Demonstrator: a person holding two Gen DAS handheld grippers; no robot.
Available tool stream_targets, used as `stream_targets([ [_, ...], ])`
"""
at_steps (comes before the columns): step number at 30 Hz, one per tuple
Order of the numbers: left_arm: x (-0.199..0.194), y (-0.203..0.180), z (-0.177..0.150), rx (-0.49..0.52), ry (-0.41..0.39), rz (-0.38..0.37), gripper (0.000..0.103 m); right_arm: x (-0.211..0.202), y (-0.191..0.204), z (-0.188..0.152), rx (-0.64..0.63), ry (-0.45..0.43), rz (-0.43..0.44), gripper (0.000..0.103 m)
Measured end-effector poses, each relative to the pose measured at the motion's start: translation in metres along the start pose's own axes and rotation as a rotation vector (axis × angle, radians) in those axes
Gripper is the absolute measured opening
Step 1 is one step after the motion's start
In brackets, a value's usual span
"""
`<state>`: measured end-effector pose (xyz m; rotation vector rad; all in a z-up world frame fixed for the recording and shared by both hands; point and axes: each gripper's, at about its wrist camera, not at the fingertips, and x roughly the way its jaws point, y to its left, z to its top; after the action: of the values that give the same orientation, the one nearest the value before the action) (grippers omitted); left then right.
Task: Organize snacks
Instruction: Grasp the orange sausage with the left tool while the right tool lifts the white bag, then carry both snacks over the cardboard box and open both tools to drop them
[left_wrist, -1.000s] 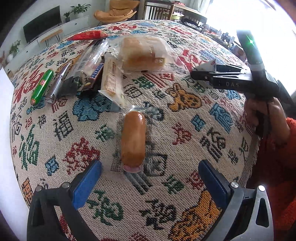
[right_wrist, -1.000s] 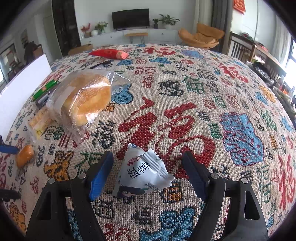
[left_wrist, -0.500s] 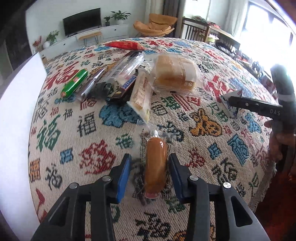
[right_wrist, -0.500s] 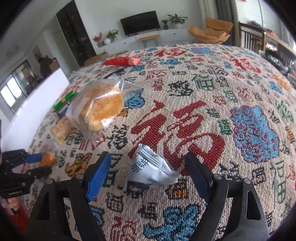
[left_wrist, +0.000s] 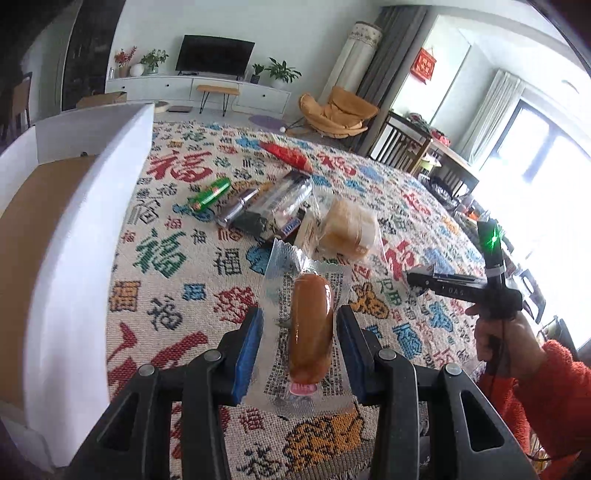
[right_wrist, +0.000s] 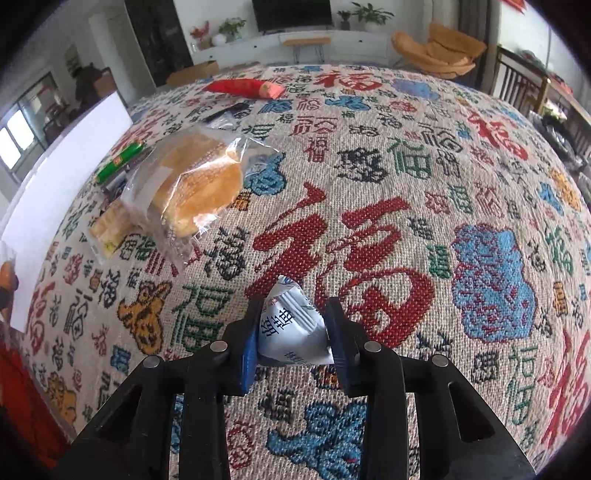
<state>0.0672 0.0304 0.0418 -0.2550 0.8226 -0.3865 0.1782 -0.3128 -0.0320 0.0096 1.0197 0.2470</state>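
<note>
While the left gripper (left_wrist: 299, 325) clamps a wrapped sausage (left_wrist: 309, 325) lifted off the patterned cloth (left_wrist: 177, 258), right of the white box (left_wrist: 74, 236), the right gripper (right_wrist: 293, 332) is closing on a white packet (right_wrist: 291, 328) farther right of the box.

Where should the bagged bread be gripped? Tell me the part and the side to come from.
Grip the bagged bread across the loaf itself, not the loose crinkled wrapper end, which would likely slip. Come down from above on its open right side in the right wrist view: the cracker packet crowds its left edge.
</note>
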Motion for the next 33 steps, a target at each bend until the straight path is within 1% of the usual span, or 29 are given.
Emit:
stream_targets([
  [2,-0.027,0.014,0.008,-0.035,-0.034,-0.007,0.041,-0.017,0.005,0.004,0.025,-0.023,0.029,0.035],
  [4,-0.055,0.032,0.019,-0.068,-0.081,0.008,0.041,-0.042,0.023,0.016,0.022,-0.065,0.102,0.035],
  [5,-0.068,0.043,0.024,-0.082,-0.104,0.031,0.041,-0.055,0.039,0.024,0.000,-0.089,0.144,0.035],
  [8,-0.104,0.084,0.038,-0.133,-0.165,0.148,0.041,-0.087,0.106,0.054,-0.091,-0.140,0.297,0.035],
  [11,-0.125,0.126,0.045,-0.199,-0.179,0.270,0.041,-0.105,0.194,0.081,-0.210,-0.170,0.456,0.036],
  [12,-0.129,0.138,0.047,-0.205,-0.177,0.325,0.042,-0.109,0.223,0.088,-0.246,-0.175,0.500,0.036],
  [14,-0.135,0.157,0.050,-0.199,-0.164,0.432,0.047,-0.111,0.276,0.102,-0.299,-0.191,0.566,0.038],
  [15,-0.137,0.167,0.051,-0.208,-0.153,0.489,0.052,-0.110,0.299,0.109,-0.312,-0.199,0.595,0.039],
  [16,-0.139,0.175,0.052,-0.218,-0.147,0.539,0.055,-0.108,0.318,0.117,-0.319,-0.203,0.614,0.047],
  [17,-0.143,0.183,0.053,-0.225,-0.154,0.573,0.063,-0.107,0.333,0.125,-0.320,-0.200,0.613,0.070],
  [18,-0.149,0.186,0.051,-0.227,-0.171,0.592,0.073,-0.107,0.339,0.131,-0.310,-0.206,0.612,0.074],
  [19,-0.153,0.187,0.049,-0.226,-0.193,0.601,0.078,-0.112,0.341,0.134,-0.295,-0.226,0.623,0.074],
  [20,-0.159,0.185,0.048,-0.221,-0.220,0.605,0.084,-0.117,0.338,0.137,-0.279,-0.246,0.642,0.074],
  [21,-0.161,0.182,0.046,-0.213,-0.239,0.604,0.087,-0.124,0.331,0.138,-0.270,-0.265,0.651,0.073],
  [22,-0.163,0.178,0.045,-0.202,-0.254,0.599,0.088,-0.128,0.324,0.139,-0.268,-0.289,0.640,0.074],
  [24,-0.158,0.165,0.045,-0.187,-0.265,0.570,0.088,-0.135,0.309,0.136,-0.276,-0.348,0.580,0.075],
  [26,-0.145,0.136,0.047,-0.169,-0.269,0.491,0.088,-0.134,0.284,0.128,-0.280,-0.379,0.498,0.077],
  [29,-0.116,0.078,0.045,-0.116,-0.254,0.341,0.089,-0.117,0.239,0.109,-0.286,-0.374,0.366,0.077],
  [31,-0.091,0.035,0.039,-0.067,-0.228,0.244,0.094,-0.097,0.200,0.087,-0.282,-0.350,0.257,0.077],
  [32,-0.073,0.014,0.033,-0.042,-0.202,0.195,0.099,-0.084,0.178,0.074,-0.272,-0.333,0.201,0.077],
  [33,-0.055,-0.003,0.025,-0.021,-0.173,0.156,0.100,-0.075,0.153,0.062,-0.252,-0.313,0.151,0.077],
])
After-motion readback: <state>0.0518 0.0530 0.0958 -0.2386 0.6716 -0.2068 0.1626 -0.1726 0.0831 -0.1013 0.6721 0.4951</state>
